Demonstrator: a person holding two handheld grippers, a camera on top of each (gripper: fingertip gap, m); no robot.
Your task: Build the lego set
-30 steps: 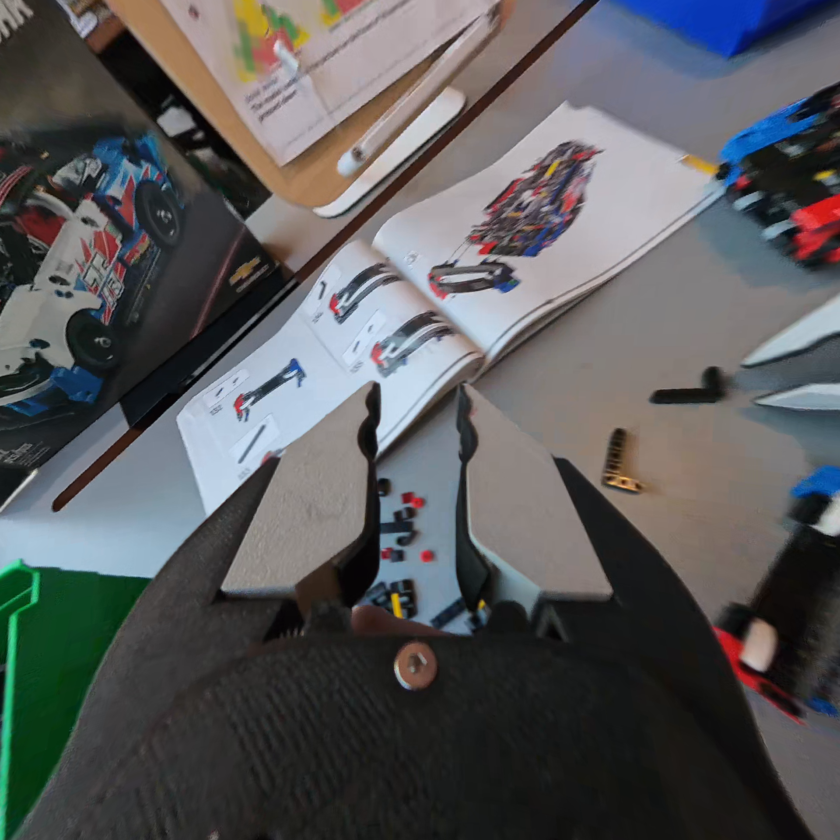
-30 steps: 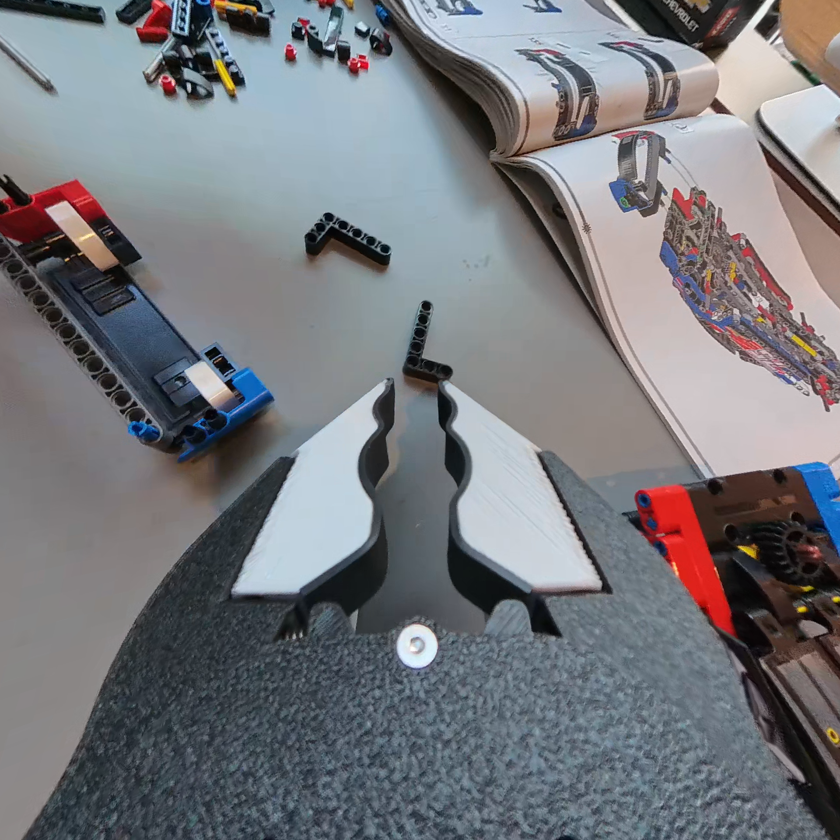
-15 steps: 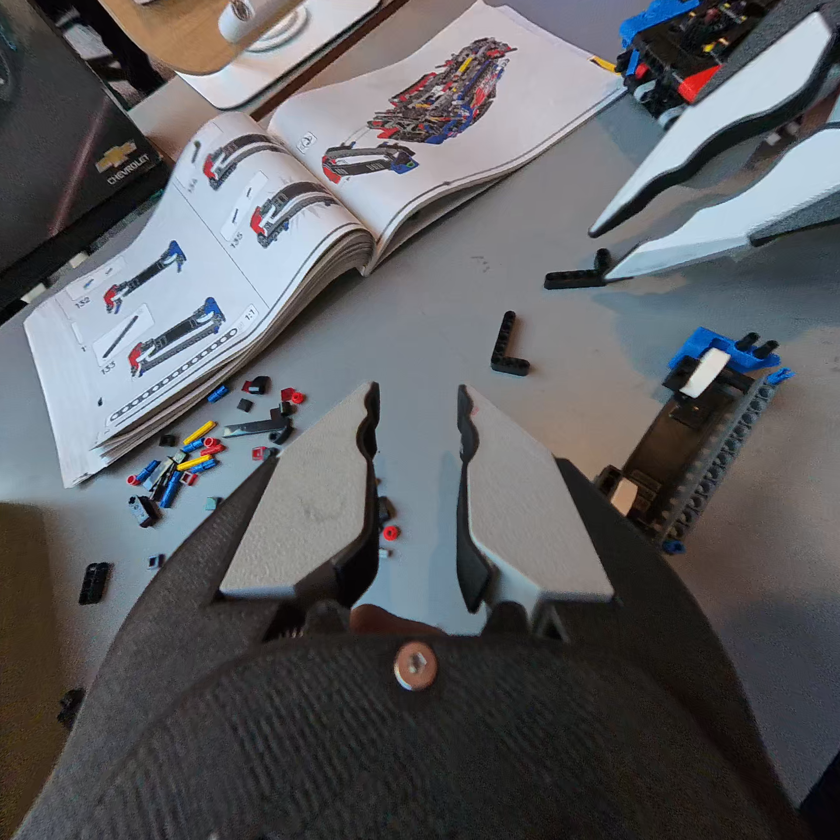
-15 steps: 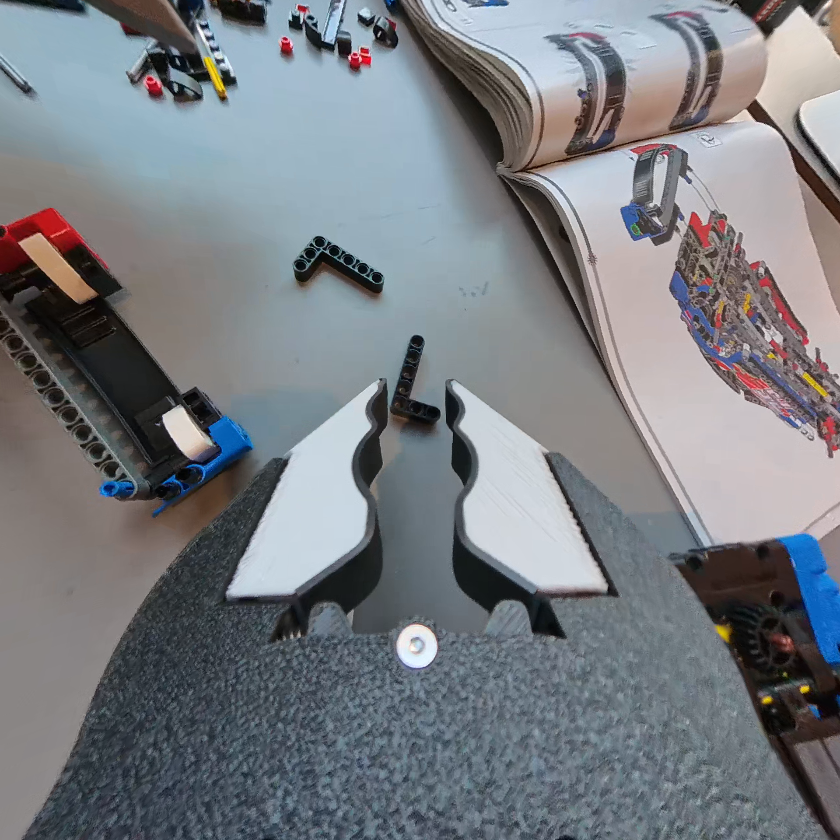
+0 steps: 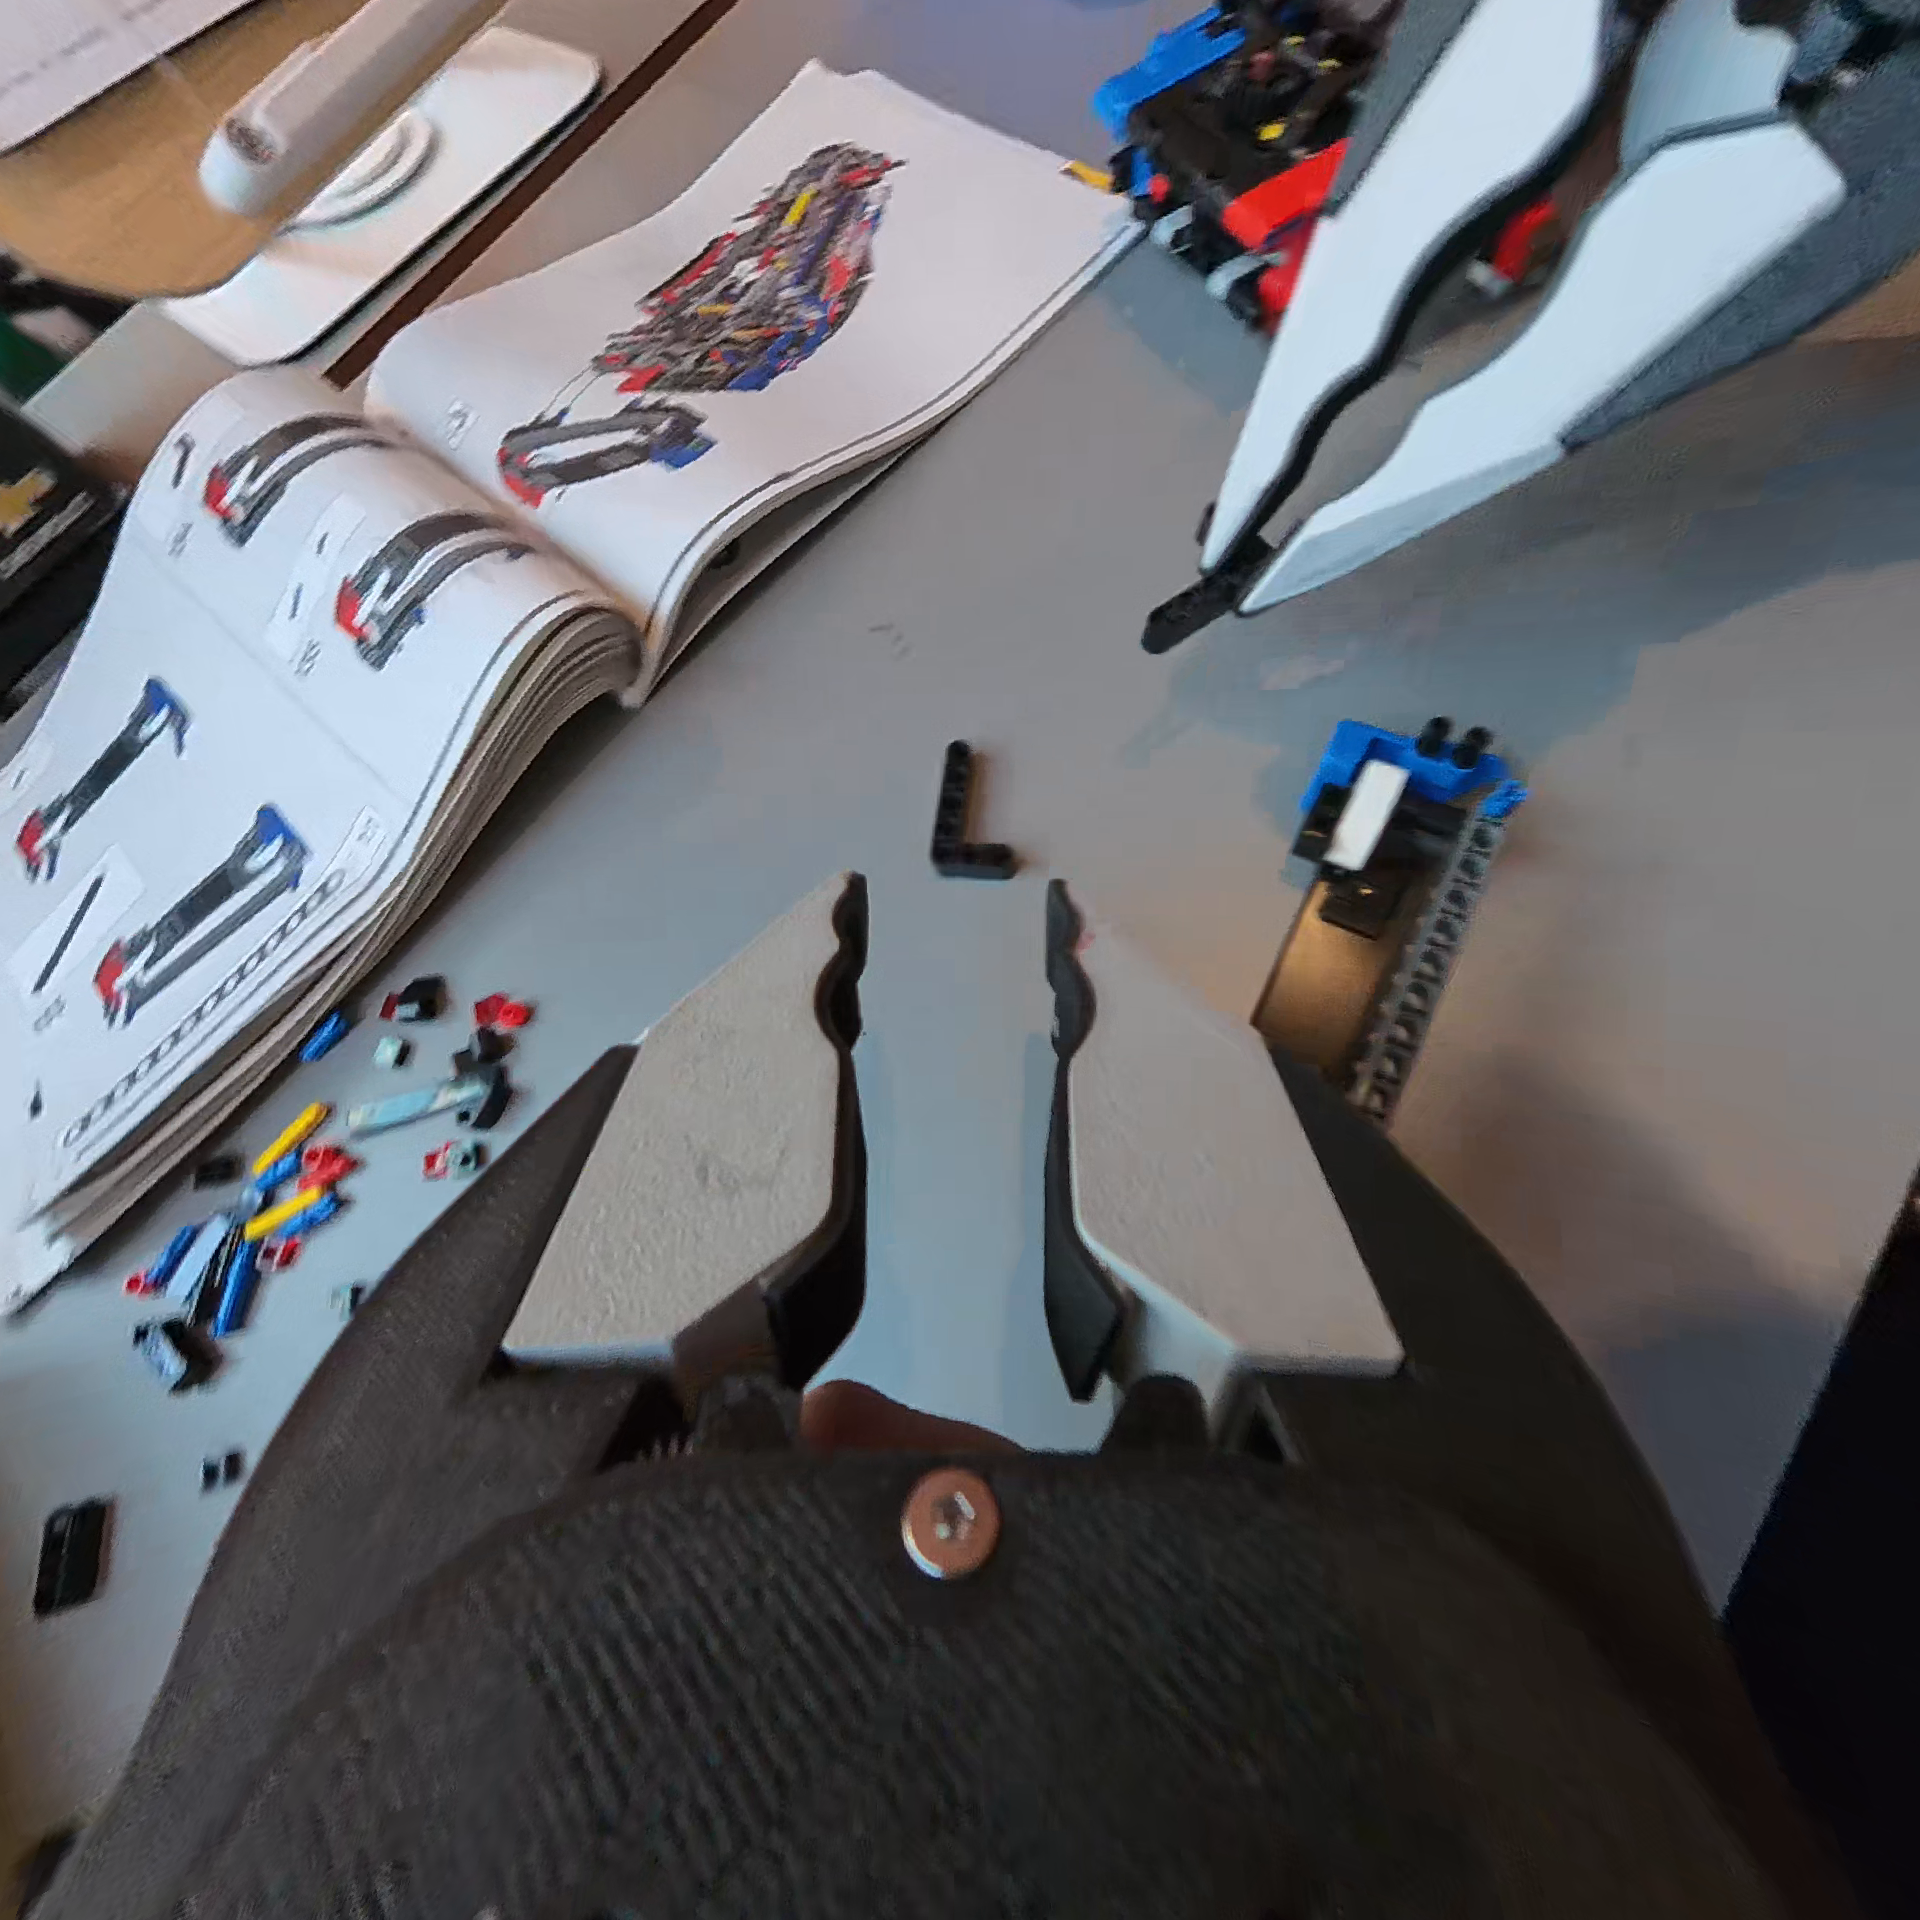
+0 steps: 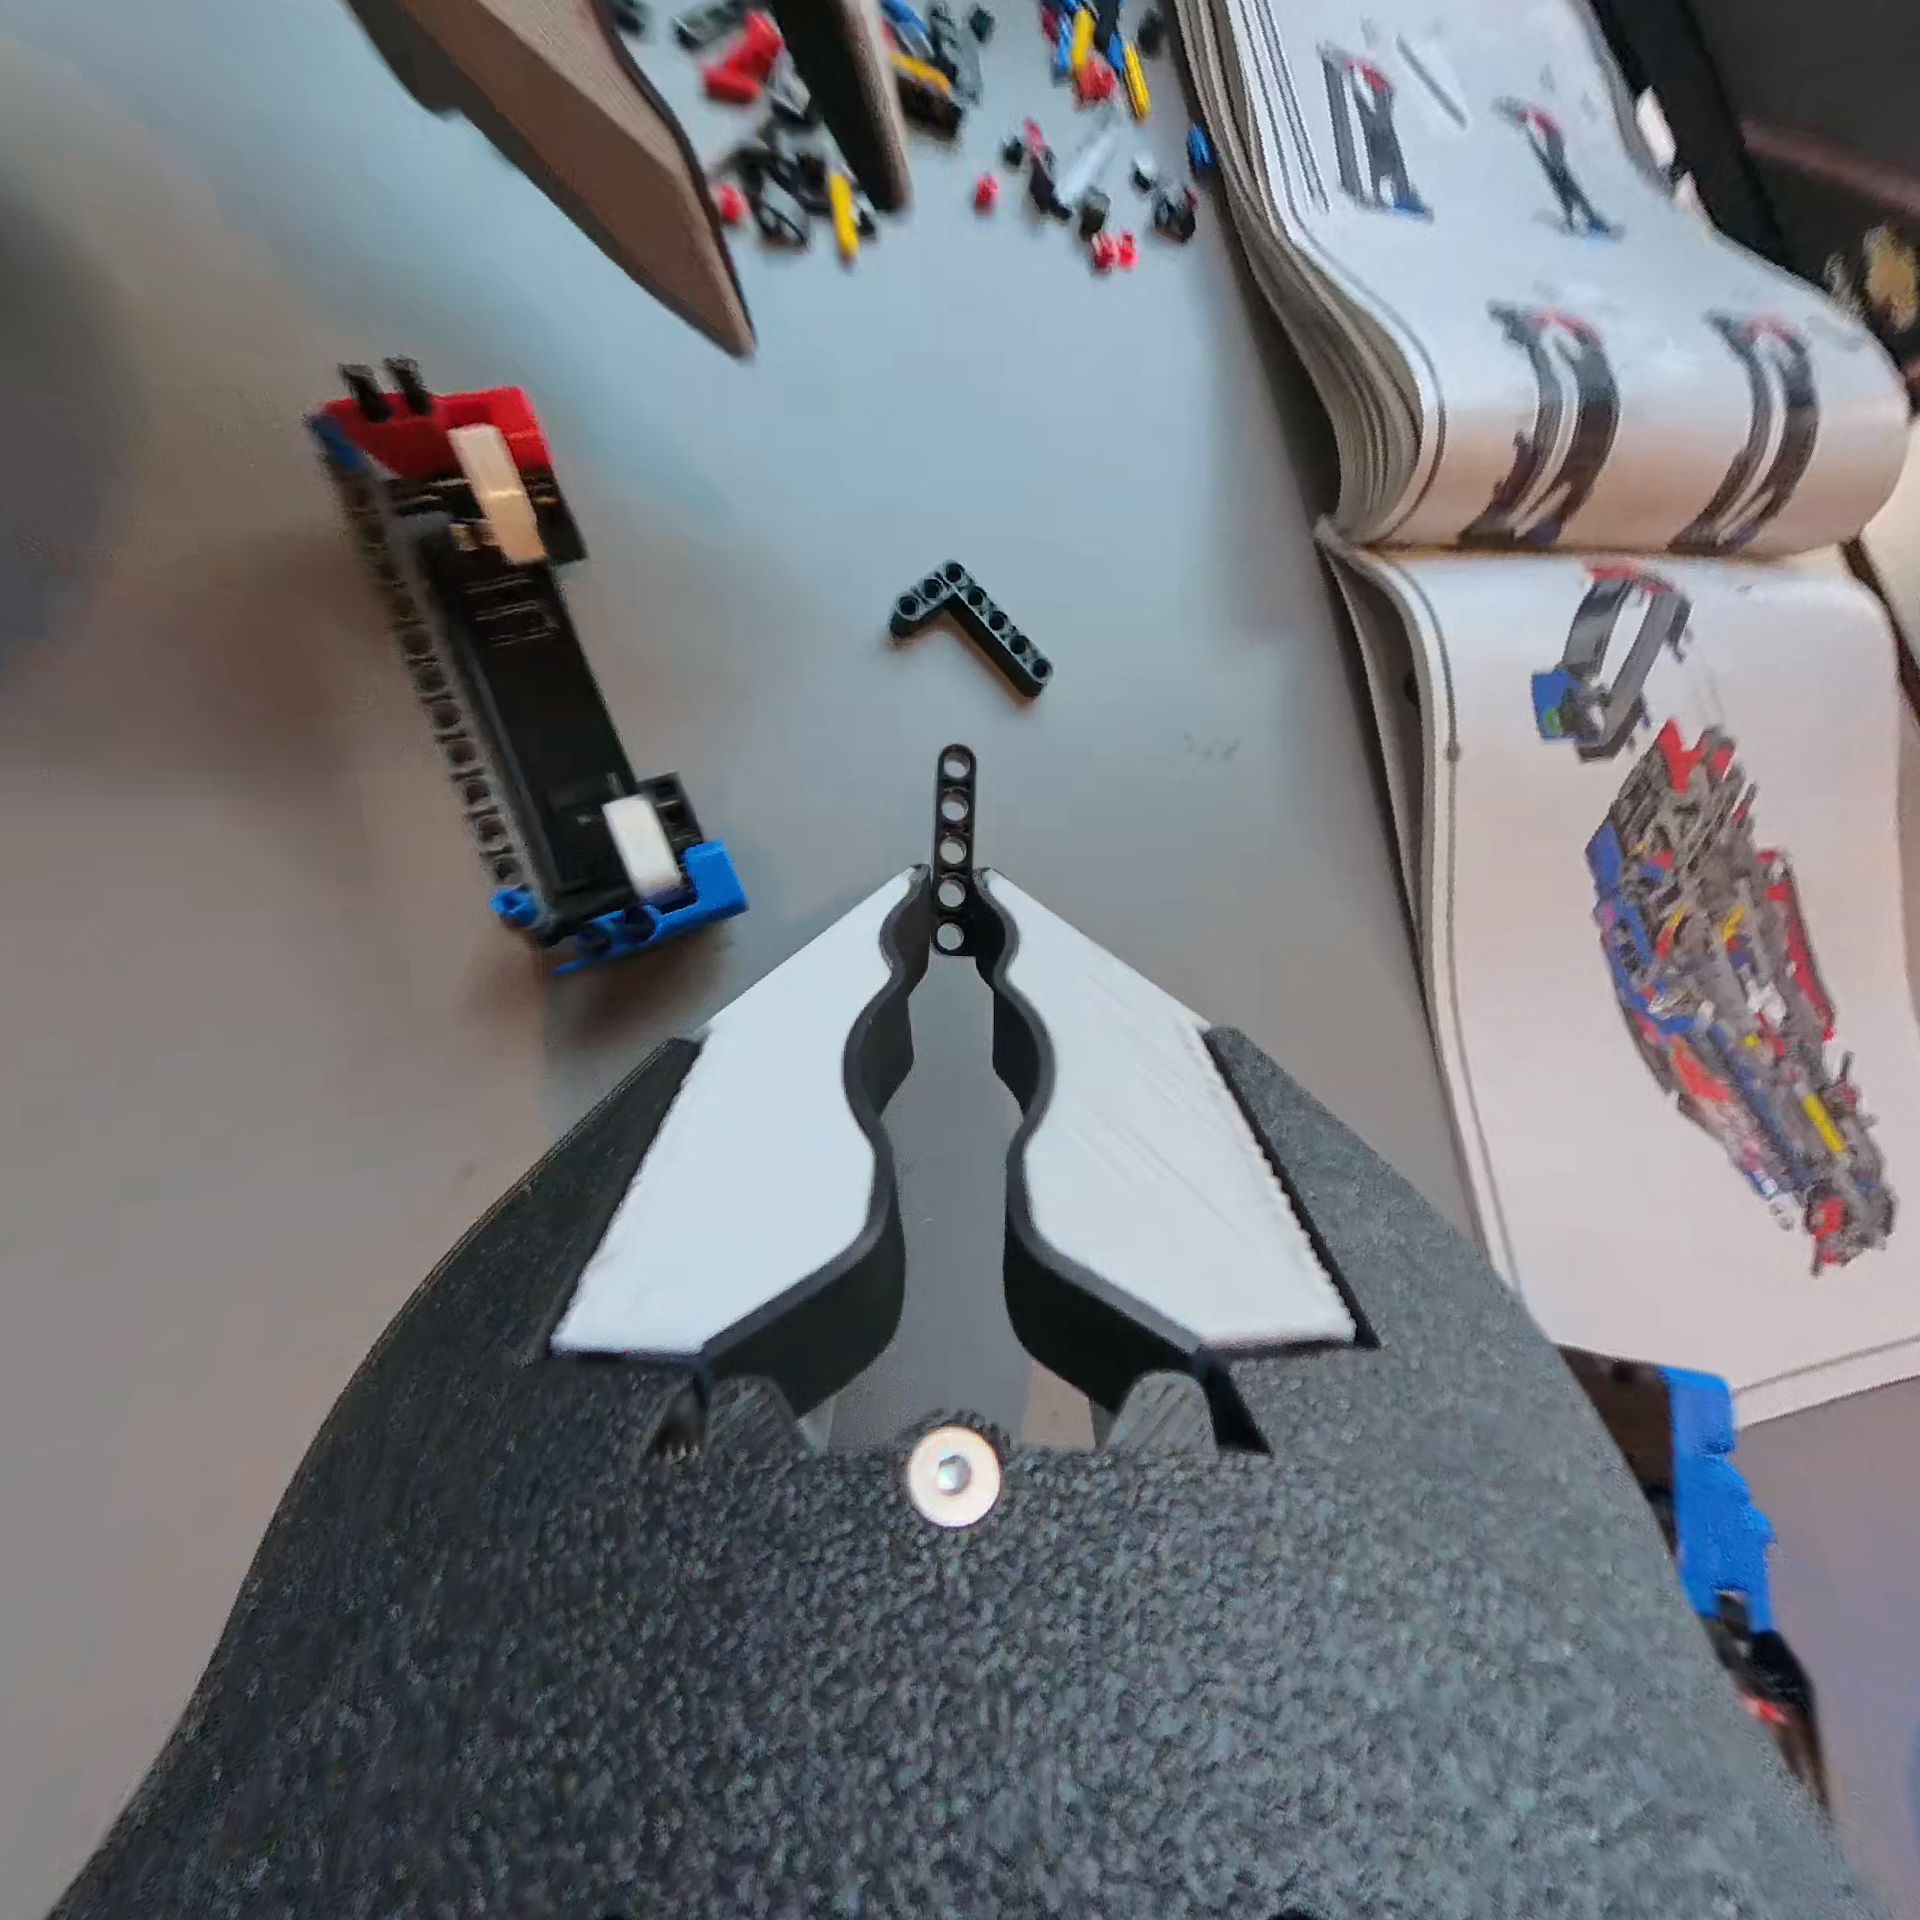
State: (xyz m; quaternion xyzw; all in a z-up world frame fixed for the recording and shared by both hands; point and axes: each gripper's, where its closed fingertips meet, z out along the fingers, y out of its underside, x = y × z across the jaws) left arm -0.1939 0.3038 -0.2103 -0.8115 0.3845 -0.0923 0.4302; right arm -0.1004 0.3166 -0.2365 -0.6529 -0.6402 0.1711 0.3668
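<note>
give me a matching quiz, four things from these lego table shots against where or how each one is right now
Things:
1. right claw
2. left claw
3. black L-shaped beam
4. instruction booklet

States:
A. lying open
B. open, holding nothing
C. flat on the table, untouched
D. shut on a black holed beam

Pairs: 1-D, 2-B, 3-C, 4-A

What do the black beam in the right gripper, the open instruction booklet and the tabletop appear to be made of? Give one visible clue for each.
Black beam: probably hard moulded plastic, slightly glossy, with clean round holes.
Instruction booklet: paper, matte white; its stacked pages curl at the spine.
Tabletop: smooth grey surface with soft reflections, perhaps laminate; the material is uncertain.
Right gripper: shut on the beam.
</note>
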